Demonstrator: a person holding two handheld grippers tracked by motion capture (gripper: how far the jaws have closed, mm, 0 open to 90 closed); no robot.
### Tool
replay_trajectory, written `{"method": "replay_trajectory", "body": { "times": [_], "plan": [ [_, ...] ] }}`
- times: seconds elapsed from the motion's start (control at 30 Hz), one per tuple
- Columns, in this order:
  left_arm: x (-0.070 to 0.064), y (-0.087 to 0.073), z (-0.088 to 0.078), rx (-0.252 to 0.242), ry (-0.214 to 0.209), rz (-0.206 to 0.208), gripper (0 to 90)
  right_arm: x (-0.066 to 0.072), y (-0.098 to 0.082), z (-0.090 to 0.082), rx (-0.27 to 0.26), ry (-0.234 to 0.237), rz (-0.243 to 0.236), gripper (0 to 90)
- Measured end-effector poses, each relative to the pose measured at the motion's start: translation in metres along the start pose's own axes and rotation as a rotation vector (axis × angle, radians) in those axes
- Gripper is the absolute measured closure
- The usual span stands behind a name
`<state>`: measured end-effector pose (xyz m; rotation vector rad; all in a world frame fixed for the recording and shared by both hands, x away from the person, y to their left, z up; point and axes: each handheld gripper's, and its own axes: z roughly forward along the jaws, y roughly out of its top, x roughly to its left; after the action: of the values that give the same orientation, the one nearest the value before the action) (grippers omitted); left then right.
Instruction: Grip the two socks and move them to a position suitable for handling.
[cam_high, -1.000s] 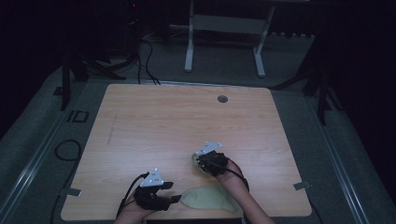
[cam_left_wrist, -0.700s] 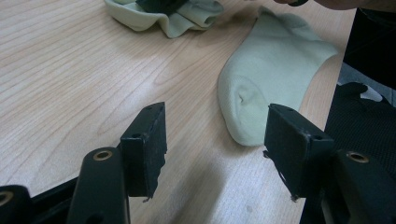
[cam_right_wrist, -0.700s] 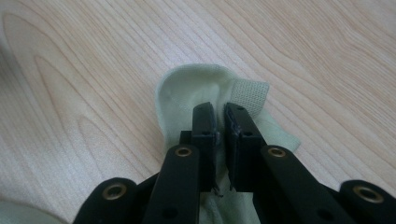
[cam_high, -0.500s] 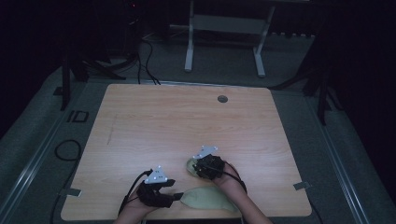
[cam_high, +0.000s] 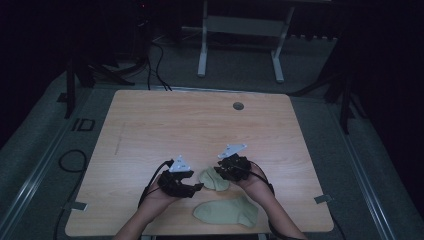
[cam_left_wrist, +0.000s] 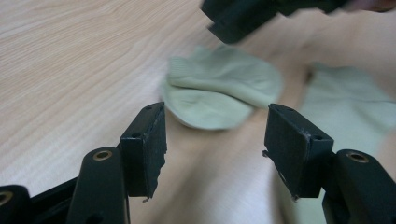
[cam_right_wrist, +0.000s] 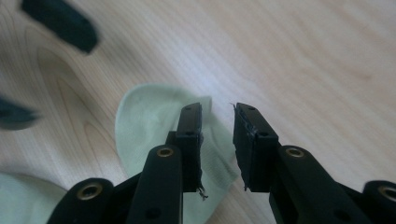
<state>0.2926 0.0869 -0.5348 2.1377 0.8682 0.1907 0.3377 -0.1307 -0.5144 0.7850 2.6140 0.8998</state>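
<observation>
At table's near edge: flat sock lies unfolded, untouched. Just beyond: folded sock between grippers. Left gripper open, empty. Right gripper jaws just narrowed, small gap, nothing pinched. Pairing seemingly pending.

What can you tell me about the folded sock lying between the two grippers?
The folded sock is pale green, soft knit fabric with a ribbed look, doubled over on itself into a rounded, flattish bundle. It lies on the wooden table near the front edge, just beyond a second, flat sock. The right gripper hangs over it with its jaws slightly apart and no cloth clamped between them; the left gripper stands open just short of it, not touching.
</observation>
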Motion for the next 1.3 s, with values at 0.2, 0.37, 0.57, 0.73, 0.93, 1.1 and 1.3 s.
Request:
{"method": "replay_trajectory", "body": {
  "times": [0.2,0.37,0.57,0.73,0.93,1.1,1.3],
  "plan": [
    [0.013,0.004,0.028,0.094,0.039,-0.02,41.2,-0.002,-0.009,0.022,0.066,0.027,-0.006,67.8],
    [0.019,0.003,0.036,0.097,0.049,-0.05,49.1,-0.003,-0.016,0.028,0.079,0.056,-0.014,76.2],
    [0.021,0.006,0.04,0.091,0.029,-0.064,71.4,0.002,-0.016,0.028,0.081,0.054,-0.038,84.0],
    [0.015,0.009,0.043,0.084,0.038,-0.056,88.1,0.004,-0.014,0.027,0.08,0.029,-0.041,85.2],
    [0.013,0.014,0.029,0.04,0.078,-0.074,88.9,-0.002,-0.011,0.005,0.019,0.007,-0.008,85.6],
    [0.011,0.017,0.016,0.012,0.103,-0.086,88.9,-0.013,-0.008,-0.022,-0.045,-0.01,0.03,85.6],
    [0.002,0.015,0.002,-0.019,0.13,-0.114,88.8,-0.031,-0.018,-0.043,-0.067,-0.039,0.082,85.6]
  ]
}}
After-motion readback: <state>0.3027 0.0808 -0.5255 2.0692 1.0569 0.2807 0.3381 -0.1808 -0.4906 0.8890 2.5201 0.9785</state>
